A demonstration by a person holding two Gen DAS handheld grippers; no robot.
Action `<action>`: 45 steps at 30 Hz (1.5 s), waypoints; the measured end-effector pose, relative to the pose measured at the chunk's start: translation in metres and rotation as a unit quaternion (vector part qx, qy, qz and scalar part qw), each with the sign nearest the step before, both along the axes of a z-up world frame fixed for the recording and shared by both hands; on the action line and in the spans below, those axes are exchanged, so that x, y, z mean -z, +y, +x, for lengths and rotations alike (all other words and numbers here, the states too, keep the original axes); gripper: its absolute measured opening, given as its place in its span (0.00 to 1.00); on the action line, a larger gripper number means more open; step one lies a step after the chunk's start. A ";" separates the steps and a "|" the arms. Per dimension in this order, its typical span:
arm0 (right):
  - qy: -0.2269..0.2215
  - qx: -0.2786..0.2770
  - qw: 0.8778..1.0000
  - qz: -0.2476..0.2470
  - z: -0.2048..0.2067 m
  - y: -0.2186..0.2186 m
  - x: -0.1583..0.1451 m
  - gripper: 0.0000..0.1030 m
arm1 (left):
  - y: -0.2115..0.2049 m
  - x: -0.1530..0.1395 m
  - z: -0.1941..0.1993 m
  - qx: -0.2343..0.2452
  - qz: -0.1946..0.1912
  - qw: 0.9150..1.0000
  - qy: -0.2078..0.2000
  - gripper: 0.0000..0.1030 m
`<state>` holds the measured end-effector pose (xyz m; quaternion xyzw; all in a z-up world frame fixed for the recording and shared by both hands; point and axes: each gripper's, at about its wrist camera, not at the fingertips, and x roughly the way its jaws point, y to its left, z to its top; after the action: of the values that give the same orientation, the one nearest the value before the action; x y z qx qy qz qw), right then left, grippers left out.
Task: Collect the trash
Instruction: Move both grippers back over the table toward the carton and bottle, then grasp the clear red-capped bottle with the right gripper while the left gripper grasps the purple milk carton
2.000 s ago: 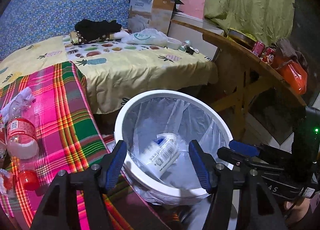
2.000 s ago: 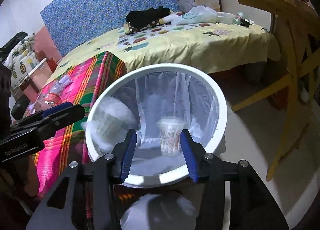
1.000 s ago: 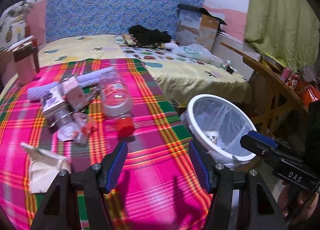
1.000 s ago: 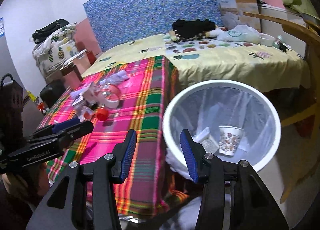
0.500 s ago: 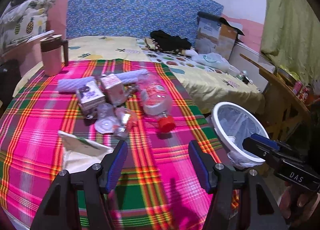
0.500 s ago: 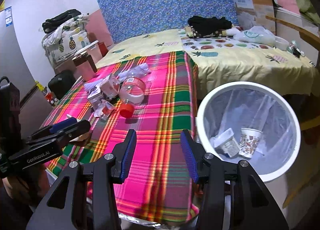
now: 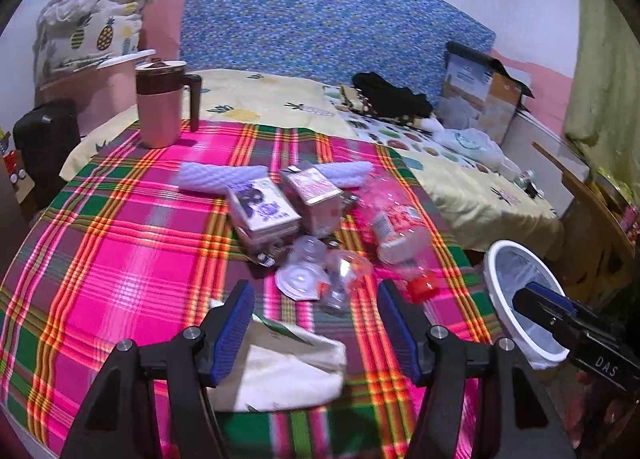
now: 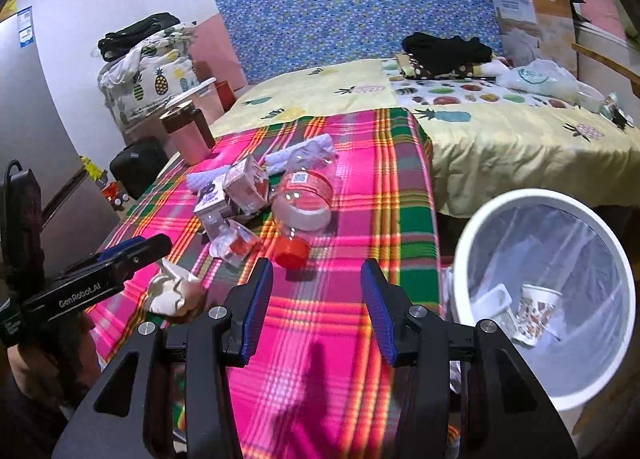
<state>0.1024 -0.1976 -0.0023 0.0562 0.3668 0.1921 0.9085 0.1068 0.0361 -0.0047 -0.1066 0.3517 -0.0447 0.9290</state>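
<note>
Both claws hang over the counter [image 7: 120, 259] with nothing in them, so the step in hand looks like picking the next piece of trash. The left claw [image 7: 316, 327] stands wide, empty, right above the crumpled paper [image 7: 280, 363]; that seems the natural pick: come straight down, pinch a thick fold, not the cloth beneath. The right claw [image 8: 316, 307] is also well open and empty, touching nothing, the bottle [image 8: 304, 199] just ahead of it. Cartons [image 7: 264, 215] and clear cups [image 7: 320, 275] lie heaped mid-counter. The bin [image 8: 624, 283] stands off the counter's right edge, a cup [image 8: 536, 311] inside.
</note>
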 end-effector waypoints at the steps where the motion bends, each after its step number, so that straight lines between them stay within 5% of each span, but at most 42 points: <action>1: 0.001 -0.002 1.000 0.000 0.002 0.002 0.001 0.46 | 0.003 0.000 0.004 -0.004 0.000 1.000 0.001 0.62; 5: -0.001 -0.011 1.000 -0.004 0.012 0.009 0.001 0.46 | 0.014 0.001 0.016 -0.017 -0.002 1.000 0.003 0.62; 9: 0.000 -0.017 1.000 -0.004 0.022 0.016 0.001 0.66 | 0.020 0.002 0.029 -0.027 -0.006 1.000 0.008 0.62; 40: 0.050 -0.004 0.998 -0.023 0.086 0.040 0.029 0.66 | 0.034 0.032 0.116 -0.054 -0.032 0.996 0.065 0.65; 45: 0.041 -0.003 0.999 -0.029 0.085 0.039 0.025 0.60 | 0.031 0.042 0.130 -0.066 -0.035 0.993 0.086 0.65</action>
<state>0.1874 -0.1587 -0.0277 0.0366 0.4089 0.1814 0.8936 0.2367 0.0675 -0.0470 -0.1650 0.4210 0.0138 0.8918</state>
